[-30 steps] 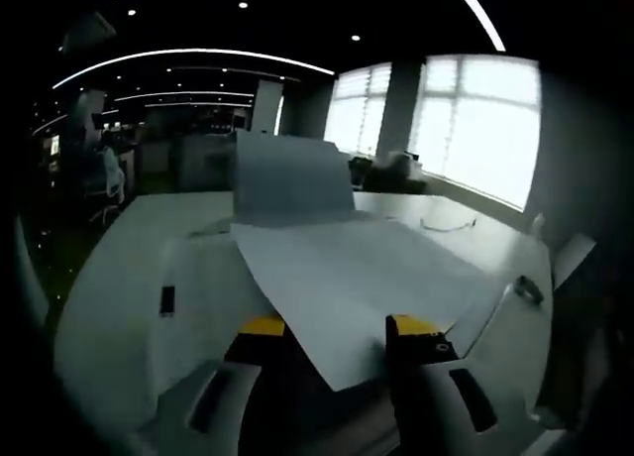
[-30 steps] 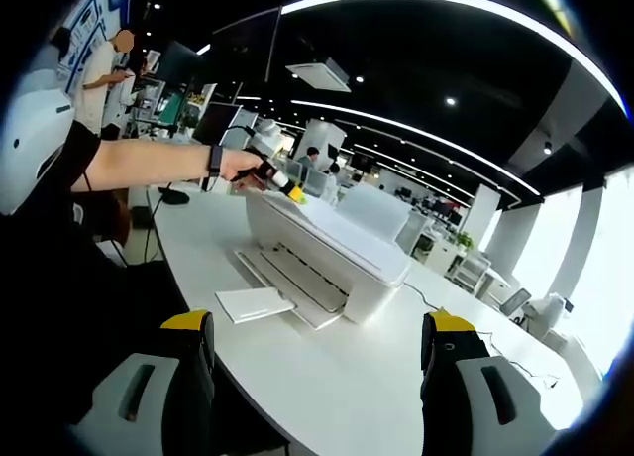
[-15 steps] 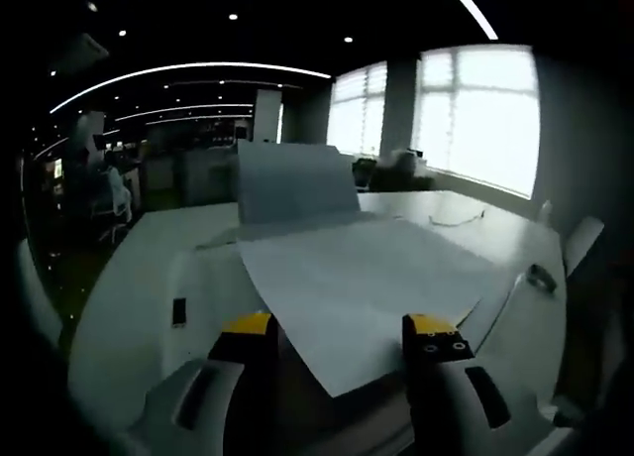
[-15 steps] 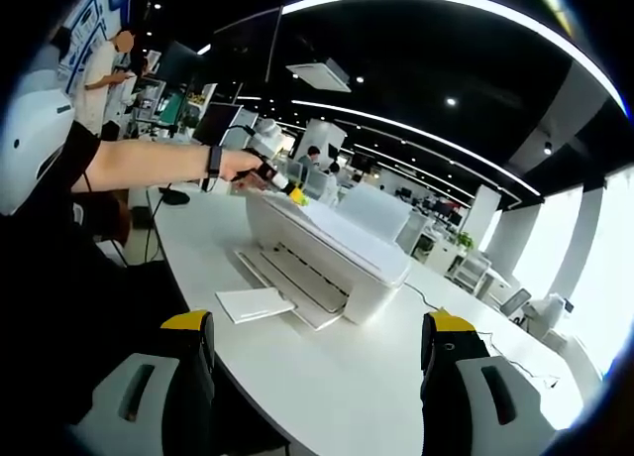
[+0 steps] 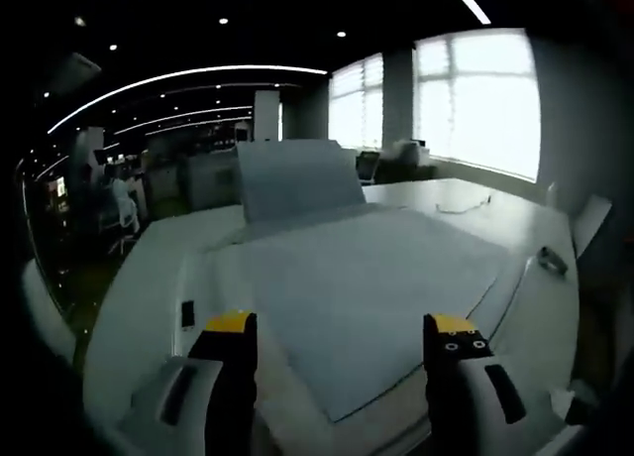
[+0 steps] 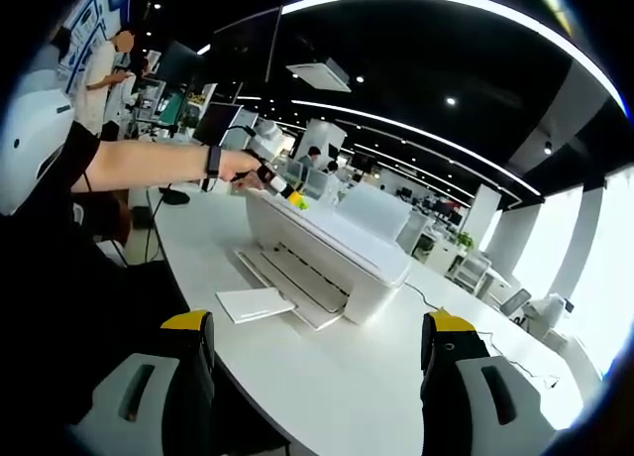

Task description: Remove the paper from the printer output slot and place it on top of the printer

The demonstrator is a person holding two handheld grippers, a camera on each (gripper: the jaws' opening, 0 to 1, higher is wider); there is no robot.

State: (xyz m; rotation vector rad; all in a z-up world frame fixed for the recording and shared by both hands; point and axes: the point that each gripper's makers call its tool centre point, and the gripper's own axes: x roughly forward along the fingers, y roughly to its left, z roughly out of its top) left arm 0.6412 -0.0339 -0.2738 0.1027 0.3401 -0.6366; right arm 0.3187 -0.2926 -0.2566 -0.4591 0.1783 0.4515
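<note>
A white sheet of paper (image 5: 367, 287) lies flat on the top of the white printer (image 5: 198, 278). My left gripper (image 5: 342, 327) hangs just above the sheet's near corner, jaws wide open and nothing between them. The printer's rear paper support (image 5: 297, 178) stands upright behind the sheet. In the right gripper view the printer (image 6: 342, 258) sits on a white table (image 6: 327, 377) with its output tray (image 6: 287, 276) folded out. A person's hand holds my left gripper (image 6: 290, 192) over the printer's far end. My right gripper (image 6: 317, 367) is open, well short of the printer.
A small white sheet (image 6: 256, 302) lies on the table beside the output tray. A cable (image 6: 436, 302) runs from the printer's right side. The person's arm (image 6: 149, 164) reaches across from the left. Desks and chairs stand behind, and bright windows (image 5: 475, 99) at the right.
My left gripper's jaws have spread apart and let go of the paper, which now lies flatter on the printer top. The right gripper has not moved.
</note>
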